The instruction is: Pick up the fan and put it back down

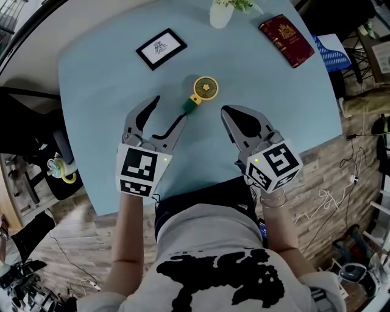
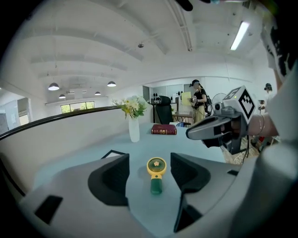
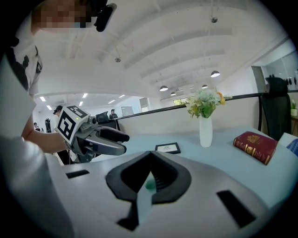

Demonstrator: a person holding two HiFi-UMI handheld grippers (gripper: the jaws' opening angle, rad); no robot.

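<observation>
A small hand fan with a yellow head [image 1: 205, 89] and a green handle lies flat on the light blue table [image 1: 97, 79]. My left gripper [image 1: 170, 108] hovers just short of the handle end, its jaws wide apart with nothing between the pads. In the left gripper view the fan [image 2: 156, 168] lies on the table beyond the open left gripper [image 2: 149, 174]. My right gripper [image 1: 224, 111] hangs to the right of the fan, jaws together and empty. In the right gripper view the right gripper [image 3: 150, 160] shows its tips meeting, with a sliver of green behind.
A black-framed picture [image 1: 161, 48] lies at the far left of the table. A white vase with flowers [image 1: 222, 13] and a red book [image 1: 286, 39] are at the far edge. Chairs, cables and clutter surround the table on the wooden floor.
</observation>
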